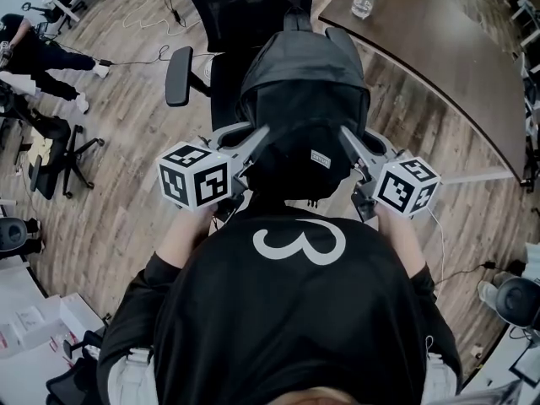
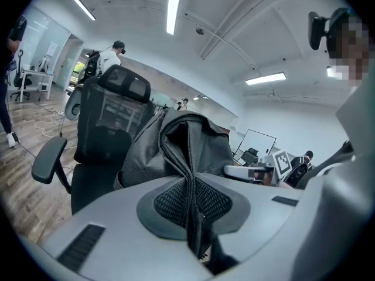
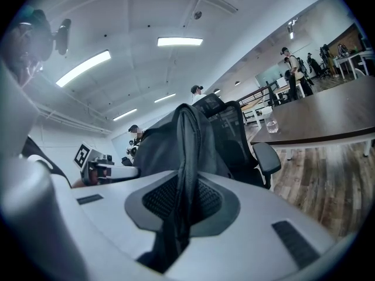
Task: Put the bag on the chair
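The bag [image 1: 304, 91] hangs in the air, right by the chair [image 1: 179, 74]. The left gripper [image 1: 257, 139] and right gripper [image 1: 348, 142] each have their jaws pinched tight on its cloth. It does not look set down yet. I think lowering it and letting go are left.

Bright ceiling strip lights [image 2: 173, 10] glare overhead; fisheye distortion bends every edge, with dark vignetted corners throughout.
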The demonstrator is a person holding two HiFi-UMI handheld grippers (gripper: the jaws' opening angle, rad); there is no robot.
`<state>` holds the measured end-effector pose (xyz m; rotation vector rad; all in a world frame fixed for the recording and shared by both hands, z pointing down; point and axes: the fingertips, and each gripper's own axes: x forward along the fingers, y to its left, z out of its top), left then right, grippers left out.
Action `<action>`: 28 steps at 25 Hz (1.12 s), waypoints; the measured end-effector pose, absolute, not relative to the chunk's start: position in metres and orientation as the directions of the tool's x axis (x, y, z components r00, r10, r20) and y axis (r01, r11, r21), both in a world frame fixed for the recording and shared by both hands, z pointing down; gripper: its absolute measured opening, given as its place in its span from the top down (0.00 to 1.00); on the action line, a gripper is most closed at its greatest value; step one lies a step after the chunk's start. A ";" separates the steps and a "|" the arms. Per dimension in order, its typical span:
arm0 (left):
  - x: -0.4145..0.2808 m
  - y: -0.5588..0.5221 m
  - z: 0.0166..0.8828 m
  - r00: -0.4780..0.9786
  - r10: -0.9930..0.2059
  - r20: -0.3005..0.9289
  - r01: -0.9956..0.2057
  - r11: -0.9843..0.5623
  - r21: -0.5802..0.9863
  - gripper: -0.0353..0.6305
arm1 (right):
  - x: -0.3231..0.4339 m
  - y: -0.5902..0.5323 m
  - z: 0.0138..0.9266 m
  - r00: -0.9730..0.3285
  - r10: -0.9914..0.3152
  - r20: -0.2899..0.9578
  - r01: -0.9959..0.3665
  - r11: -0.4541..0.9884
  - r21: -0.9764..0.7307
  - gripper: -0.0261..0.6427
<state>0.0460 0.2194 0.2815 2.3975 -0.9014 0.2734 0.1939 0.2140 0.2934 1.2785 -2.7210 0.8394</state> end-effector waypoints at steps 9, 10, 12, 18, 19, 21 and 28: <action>0.035 0.156 0.289 0.759 -0.523 0.386 -0.651 -0.606 0.457 0.88 | 0.183 0.154 0.300 -0.651 -0.707 0.276 -0.731 0.487 -0.478 0.87; 0.033 0.149 0.290 0.759 -0.521 0.391 -0.651 -0.603 0.461 0.88 | 0.181 0.147 0.302 -0.652 -0.705 0.279 -0.730 0.484 -0.482 0.87; 0.028 0.134 0.293 0.758 -0.517 0.399 -0.653 -0.595 0.469 0.88 | 0.176 0.132 0.303 -0.652 -0.703 0.285 -0.730 0.480 -0.487 0.87; 0.010 0.089 0.298 0.752 -0.509 0.418 -0.659 -0.577 0.483 0.88 | 0.158 0.085 0.308 -0.653 -0.691 0.311 -0.731 0.466 -0.499 0.87; 0.007 0.081 0.298 0.752 -0.509 0.420 -0.660 -0.575 0.484 0.88 | 0.155 0.078 0.309 -0.653 -0.689 0.314 -0.730 0.463 -0.503 0.87; 0.001 0.067 0.299 0.749 -0.507 0.425 -0.662 -0.570 0.486 0.88 | 0.149 0.064 0.310 -0.655 -0.686 0.317 -0.728 0.460 -0.508 0.87; -0.023 0.022 0.303 0.742 -0.505 0.441 -0.671 -0.553 0.494 0.88 | 0.125 0.020 0.313 -0.663 -0.668 0.338 -0.725 0.462 -0.511 0.87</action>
